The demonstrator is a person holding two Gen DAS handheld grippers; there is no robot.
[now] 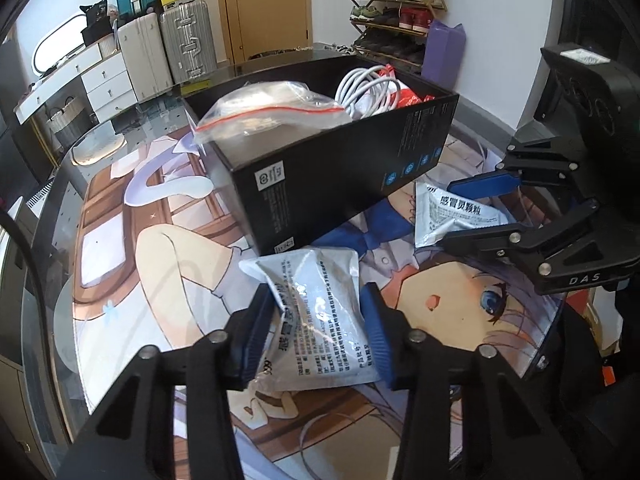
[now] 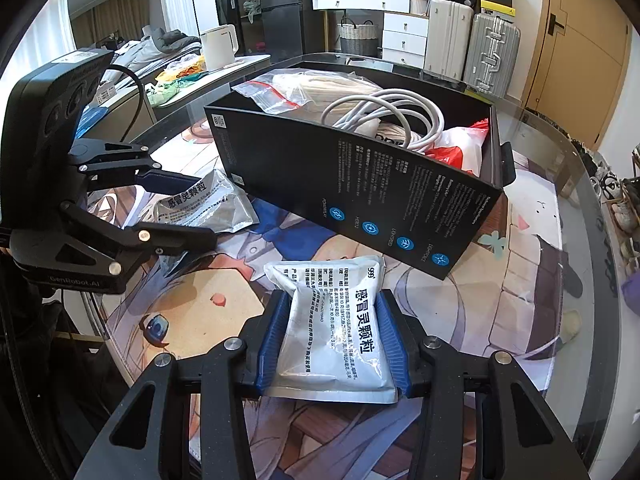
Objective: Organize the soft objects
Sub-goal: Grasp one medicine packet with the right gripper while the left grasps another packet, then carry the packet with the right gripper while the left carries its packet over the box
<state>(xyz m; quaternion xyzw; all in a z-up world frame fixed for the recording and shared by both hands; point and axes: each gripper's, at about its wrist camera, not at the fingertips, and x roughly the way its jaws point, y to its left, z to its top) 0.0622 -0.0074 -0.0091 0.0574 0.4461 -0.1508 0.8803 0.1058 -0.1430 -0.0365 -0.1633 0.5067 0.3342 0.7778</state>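
Two silver-white medicine sachets are each held in a gripper above the printed mat (image 1: 168, 264). My left gripper (image 1: 316, 320) is shut on one sachet (image 1: 316, 312), just in front of the black box (image 1: 336, 176). My right gripper (image 2: 332, 332) is shut on the other sachet (image 2: 336, 336), near the box's long side (image 2: 360, 184). Each gripper shows in the other's view: the right one (image 1: 472, 212) with its sachet (image 1: 452, 212), the left one (image 2: 188, 208) with its sachet (image 2: 208, 204). The box holds a zip bag (image 1: 264, 112), a white cable (image 2: 392, 120) and a red-white packet (image 2: 460, 148).
The mat lies on a round glass table (image 2: 560, 128). Suitcases (image 1: 168, 52), white drawers (image 1: 92, 76) and a shoe rack (image 1: 396, 8) stand behind. A white kettle (image 2: 218, 48) stands on a side counter.
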